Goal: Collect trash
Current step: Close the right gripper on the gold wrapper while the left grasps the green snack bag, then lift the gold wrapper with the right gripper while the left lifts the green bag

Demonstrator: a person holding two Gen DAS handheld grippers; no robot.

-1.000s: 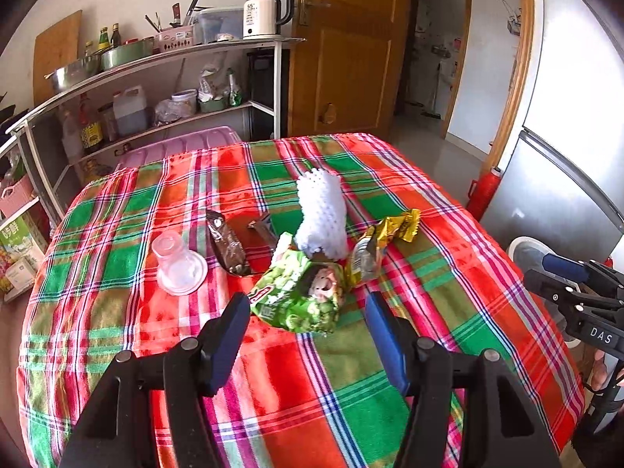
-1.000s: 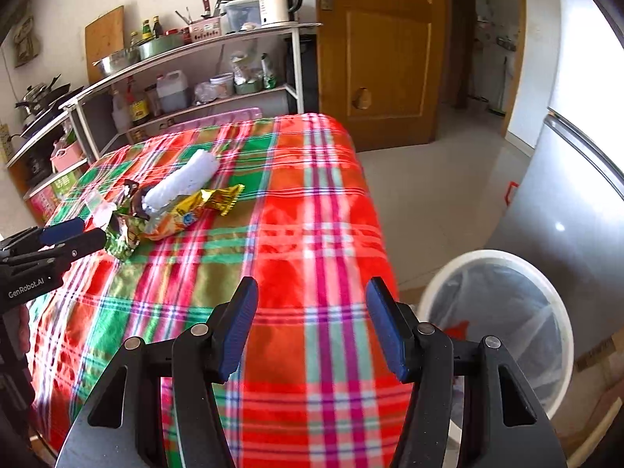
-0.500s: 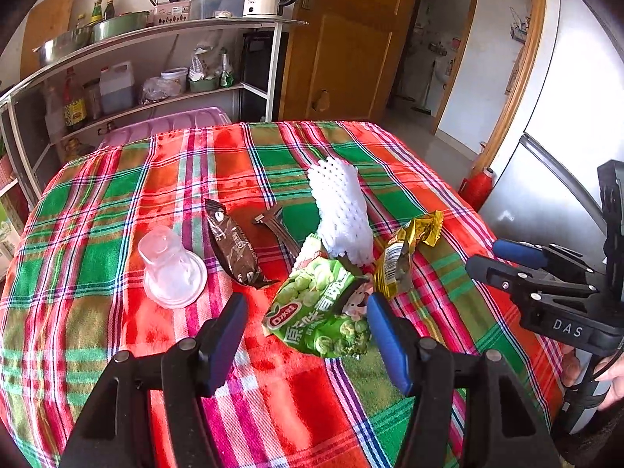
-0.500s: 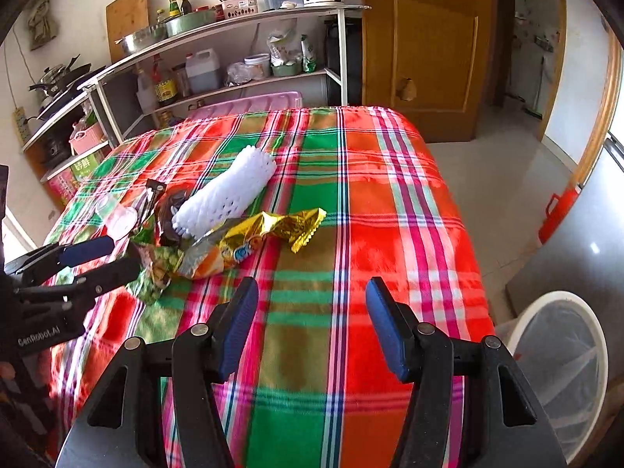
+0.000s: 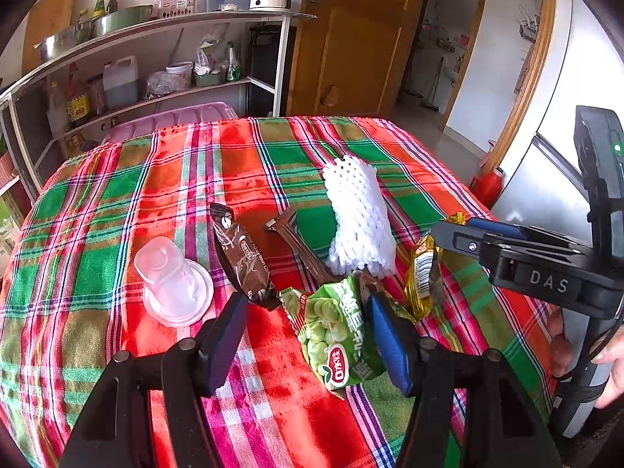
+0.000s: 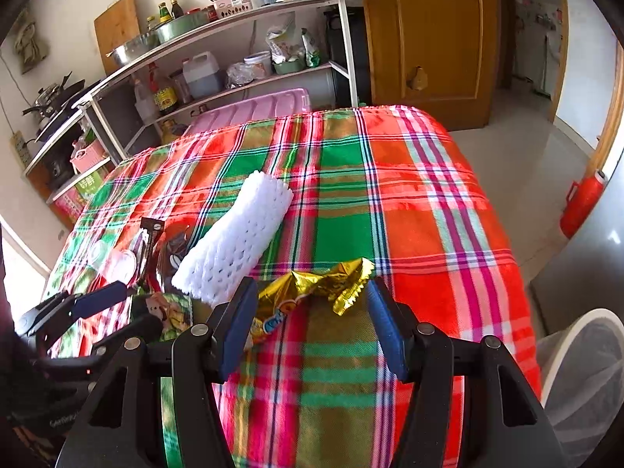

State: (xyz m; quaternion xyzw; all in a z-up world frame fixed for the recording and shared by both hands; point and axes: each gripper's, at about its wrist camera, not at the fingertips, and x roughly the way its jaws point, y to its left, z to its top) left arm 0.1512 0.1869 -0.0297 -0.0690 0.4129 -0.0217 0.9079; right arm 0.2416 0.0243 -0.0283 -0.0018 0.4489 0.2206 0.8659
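Approach step: left gripper point(image 5: 308, 345) spread around green pea snack bag point(image 5: 337, 339), right gripper point(image 6: 312, 329) spread over gold wrapper point(image 6: 312, 290); next, lower and pinch.

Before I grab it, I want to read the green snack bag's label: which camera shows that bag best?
The left wrist view: the green snack bag lies face up between the open left claw's fingers, print readable. In the right wrist view only a small patch of it shows, behind the other claw and the white foam net.
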